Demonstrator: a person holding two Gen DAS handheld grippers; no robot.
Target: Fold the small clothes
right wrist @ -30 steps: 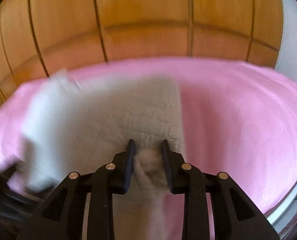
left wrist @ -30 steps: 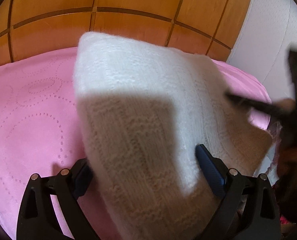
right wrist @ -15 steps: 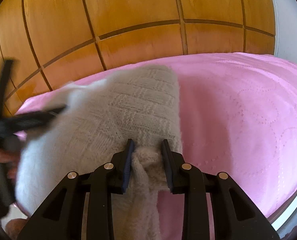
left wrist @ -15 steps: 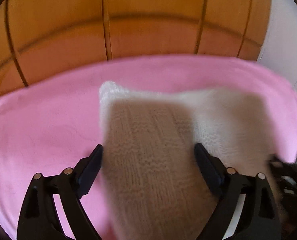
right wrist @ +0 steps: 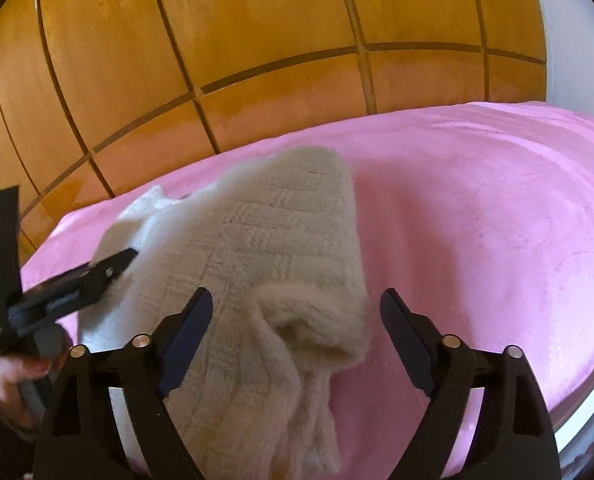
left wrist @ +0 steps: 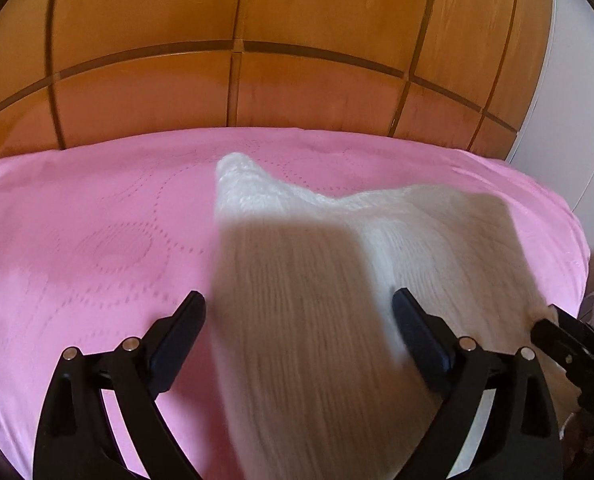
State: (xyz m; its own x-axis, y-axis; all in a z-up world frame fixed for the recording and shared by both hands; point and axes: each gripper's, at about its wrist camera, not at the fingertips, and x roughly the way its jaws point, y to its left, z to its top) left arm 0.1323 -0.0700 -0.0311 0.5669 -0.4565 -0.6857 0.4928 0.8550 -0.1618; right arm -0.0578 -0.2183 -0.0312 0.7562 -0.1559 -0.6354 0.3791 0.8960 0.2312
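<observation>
A cream knitted garment (left wrist: pixel 321 280) lies folded on the pink bedspread (left wrist: pixel 97 240). In the left wrist view my left gripper (left wrist: pixel 299 334) is open, its fingers wide apart on either side of the garment's near end. In the right wrist view the same garment (right wrist: pixel 281 248) lies bunched, with a thick folded edge near the camera. My right gripper (right wrist: pixel 297 330) is open with its jaws wide, straddling that edge and not pinching it. The left gripper (right wrist: pixel 109 266) also shows at the left of the right wrist view, over the garment's left side.
A wooden panelled headboard or wall (left wrist: pixel 257 60) stands behind the bed. A white wall (left wrist: pixel 569 100) is at the right. The bed's edge (right wrist: pixel 577 392) curves away at the lower right. A hand (right wrist: pixel 13 376) holds the left gripper's handle.
My right gripper has opened and let go of the garment's edge. The left gripper stays open and has shifted slightly over the garment.
</observation>
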